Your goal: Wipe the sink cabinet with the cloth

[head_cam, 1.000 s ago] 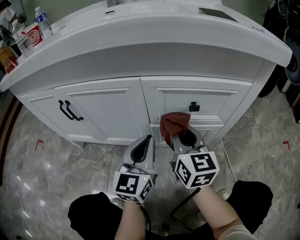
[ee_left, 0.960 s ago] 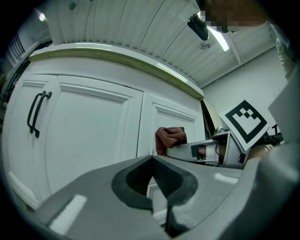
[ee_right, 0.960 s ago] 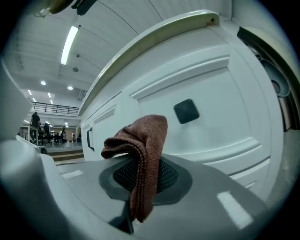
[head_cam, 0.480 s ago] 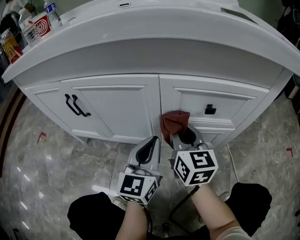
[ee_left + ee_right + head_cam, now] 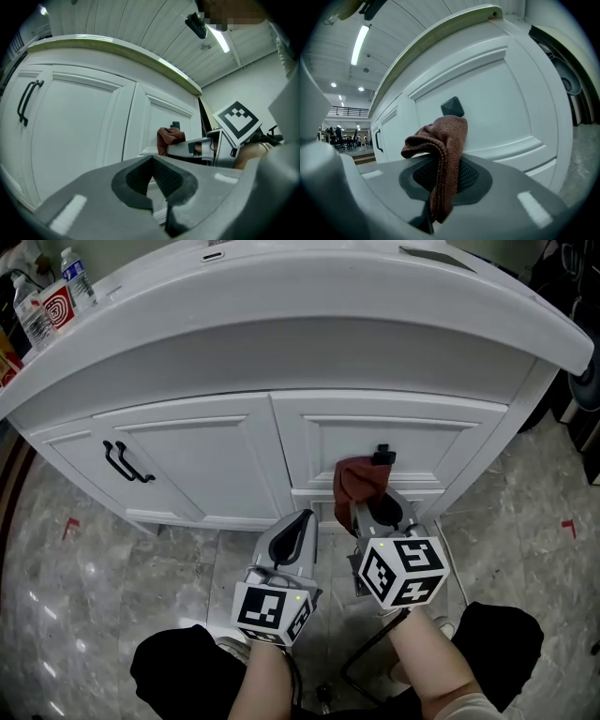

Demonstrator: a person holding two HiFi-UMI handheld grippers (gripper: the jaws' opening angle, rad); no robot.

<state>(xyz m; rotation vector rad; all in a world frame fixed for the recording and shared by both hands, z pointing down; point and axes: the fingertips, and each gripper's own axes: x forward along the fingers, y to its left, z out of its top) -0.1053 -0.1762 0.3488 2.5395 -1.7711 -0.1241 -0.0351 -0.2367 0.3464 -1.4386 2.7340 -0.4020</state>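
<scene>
A reddish-brown cloth [image 5: 360, 482] [image 5: 440, 145] [image 5: 169, 138] is pinched in my right gripper [image 5: 375, 513], whose jaws are shut on it. The cloth presses against the white drawer front of the sink cabinet [image 5: 328, 442], just below the black drawer knob [image 5: 382, 455] [image 5: 452, 106]. My left gripper [image 5: 291, 538] [image 5: 157, 185] hangs beside it to the left, shut with nothing held, a little back from the cabinet door [image 5: 79, 126].
A black pull handle [image 5: 122, 463] [image 5: 26, 101] sits on the left door. Bottles and a red-and-white box [image 5: 56, 306] stand on the countertop's left end. Grey marble floor [image 5: 84, 596] lies below, with my knees at the bottom.
The cloth and right gripper have slid rightward along the cabinet front, from the seam between door and drawer to under the drawer knob. The left gripper stayed shut beside it.
</scene>
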